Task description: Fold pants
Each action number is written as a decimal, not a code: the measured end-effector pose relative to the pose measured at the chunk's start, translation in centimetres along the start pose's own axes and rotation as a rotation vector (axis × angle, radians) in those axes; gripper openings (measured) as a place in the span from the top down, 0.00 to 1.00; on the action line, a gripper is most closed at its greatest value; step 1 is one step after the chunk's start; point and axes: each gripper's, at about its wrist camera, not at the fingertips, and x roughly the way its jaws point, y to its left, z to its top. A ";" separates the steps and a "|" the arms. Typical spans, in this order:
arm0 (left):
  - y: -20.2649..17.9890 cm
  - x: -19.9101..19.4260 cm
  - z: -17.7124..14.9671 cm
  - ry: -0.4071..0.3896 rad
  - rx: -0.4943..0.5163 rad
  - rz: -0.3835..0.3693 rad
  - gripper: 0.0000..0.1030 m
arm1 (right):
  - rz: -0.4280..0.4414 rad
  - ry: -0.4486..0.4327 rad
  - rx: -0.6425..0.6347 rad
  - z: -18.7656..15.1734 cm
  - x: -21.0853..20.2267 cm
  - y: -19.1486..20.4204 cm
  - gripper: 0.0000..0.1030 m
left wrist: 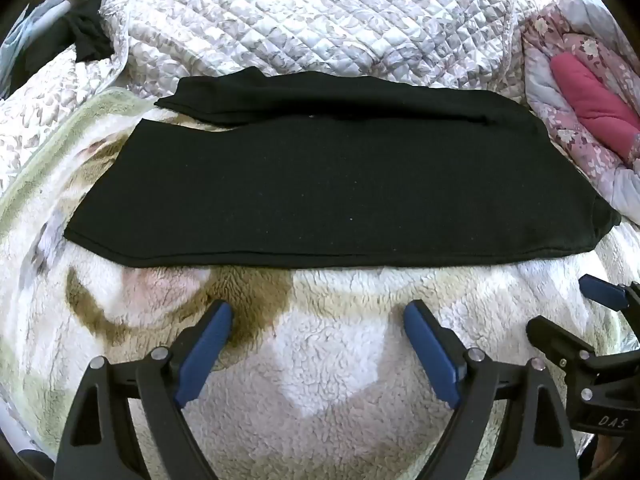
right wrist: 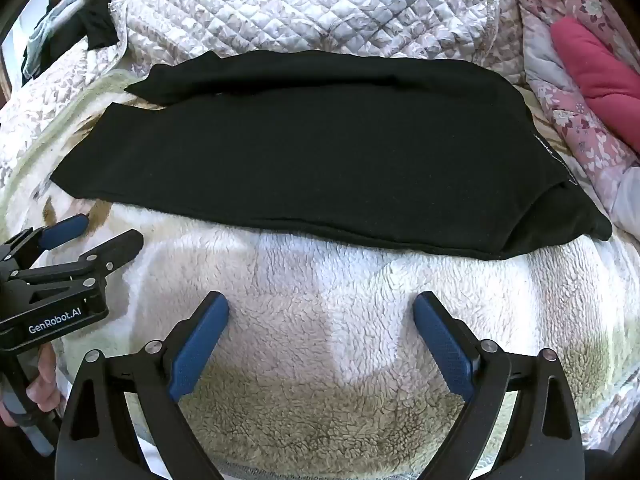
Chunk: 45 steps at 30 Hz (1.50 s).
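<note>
Fleecy blanket (left wrist: 320, 360) covers the bed, with black pants (left wrist: 320, 184) lying flat across it. Left gripper (left wrist: 318, 312) and right gripper (right wrist: 320, 304) hover near the blanket's near edge, fingers wide apart, holding nothing.

The pants (left wrist: 320, 184) are being seen laid crosswise on a fleece blanket (left wrist: 320, 380), one leg lying behind the other. A quilted bedspread (left wrist: 300, 20) is lying behind them, and a floral comforter (left wrist: 580, 120) to their right. Both grippers are being held side by side before the pants, the left gripper (left wrist: 318, 312) left of the right gripper (right wrist: 320, 306), apart from the fabric.
</note>
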 end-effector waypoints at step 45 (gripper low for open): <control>-0.1 0.1 -0.1 -0.004 0.004 0.000 0.12 | -0.014 -0.002 -0.009 0.0 0.2 0.2 0.07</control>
